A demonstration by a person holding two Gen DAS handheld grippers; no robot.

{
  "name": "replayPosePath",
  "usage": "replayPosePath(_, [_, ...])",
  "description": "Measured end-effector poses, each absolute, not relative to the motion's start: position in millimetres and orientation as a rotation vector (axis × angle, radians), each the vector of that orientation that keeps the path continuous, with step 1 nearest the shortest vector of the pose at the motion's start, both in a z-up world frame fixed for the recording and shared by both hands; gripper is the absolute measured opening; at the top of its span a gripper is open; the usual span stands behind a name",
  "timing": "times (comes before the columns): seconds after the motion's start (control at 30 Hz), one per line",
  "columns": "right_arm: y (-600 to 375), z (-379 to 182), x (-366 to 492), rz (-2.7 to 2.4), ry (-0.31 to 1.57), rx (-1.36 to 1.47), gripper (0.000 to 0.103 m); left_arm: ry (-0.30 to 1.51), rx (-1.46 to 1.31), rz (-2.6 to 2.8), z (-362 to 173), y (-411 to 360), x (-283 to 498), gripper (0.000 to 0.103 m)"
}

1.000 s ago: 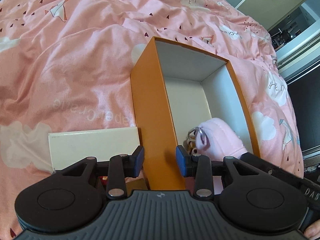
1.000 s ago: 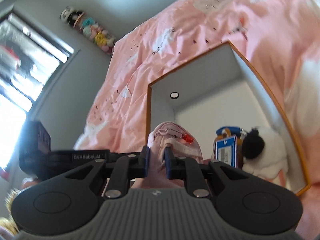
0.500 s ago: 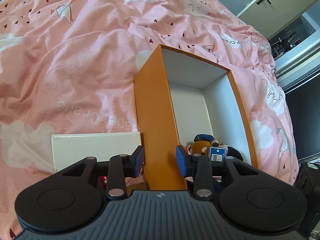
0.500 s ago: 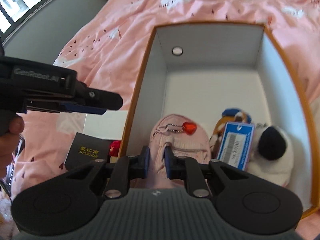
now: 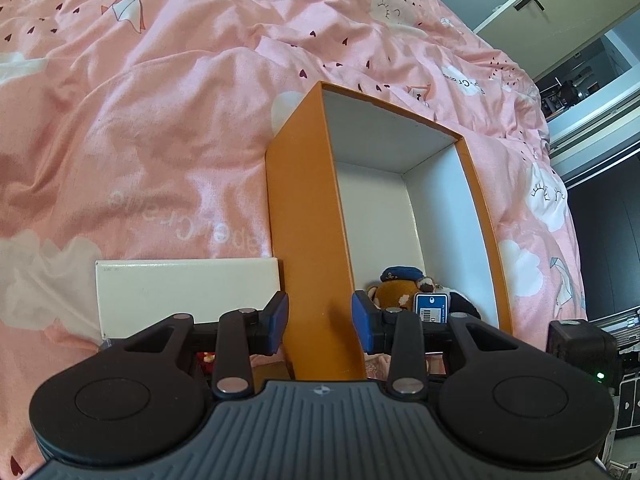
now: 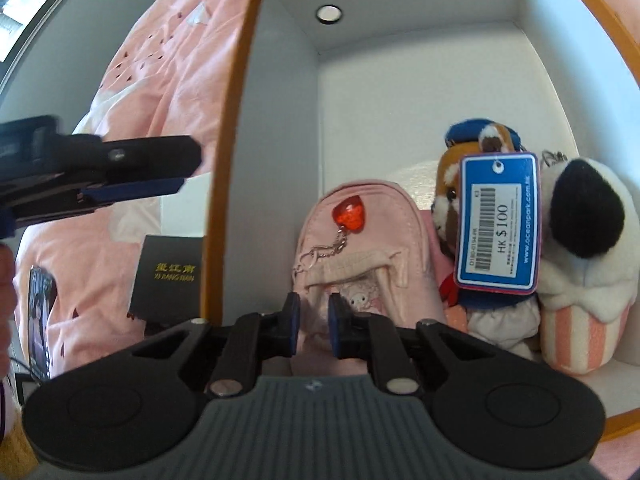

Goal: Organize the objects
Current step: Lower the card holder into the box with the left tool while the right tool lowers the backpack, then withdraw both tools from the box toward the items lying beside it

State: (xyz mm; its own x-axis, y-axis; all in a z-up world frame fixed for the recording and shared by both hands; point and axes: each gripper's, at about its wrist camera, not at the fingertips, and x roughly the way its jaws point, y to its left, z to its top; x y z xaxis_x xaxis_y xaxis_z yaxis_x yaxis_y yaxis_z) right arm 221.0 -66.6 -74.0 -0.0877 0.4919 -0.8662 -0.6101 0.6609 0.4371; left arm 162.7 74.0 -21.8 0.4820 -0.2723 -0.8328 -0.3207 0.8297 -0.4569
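Straddling the orange box's (image 5: 308, 216) near wall, left claw (image 5: 319, 322) has one blue pad outside, one inside; both stand off the wall, so it's part-open w/ no grip. Right claw (image 6: 313, 326) is down inside the box, jaws opening, pads just apart over the pink mini backpack (image 6: 360, 252); can't tell if they touch its fabric. Backpack sits on the box floor by the left wall, red heart charm (image 6: 350, 216) on its front. Beside it: a brown plush w/ blue cap (image 6: 460, 168), blue price tag (image 6: 498, 224), then a white plush w/ black ear (image 6: 588, 240). Box is on a pink bed cover (image 5: 160, 120). Outside the box lie a cream box (image 5: 186, 294) & black booklet (image 6: 168, 272).
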Motion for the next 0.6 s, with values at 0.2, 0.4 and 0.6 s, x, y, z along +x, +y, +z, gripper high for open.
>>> replayPosePath(0.2, [-82,-23,227,0.954,1.205,-0.180,0.030,1.065,-0.618,0.040,-20,78,161,0.042])
replayPosePath(0.4, [-85,4,262,0.847,1.026,-0.324,0.048,1.045,-0.613,0.047,-20,78,160,0.042])
replayPosePath(0.6, [-50,-22,288,0.860,0.994,-0.504,0.044,1.046,-0.631,0.071,-23,86,157,0.042])
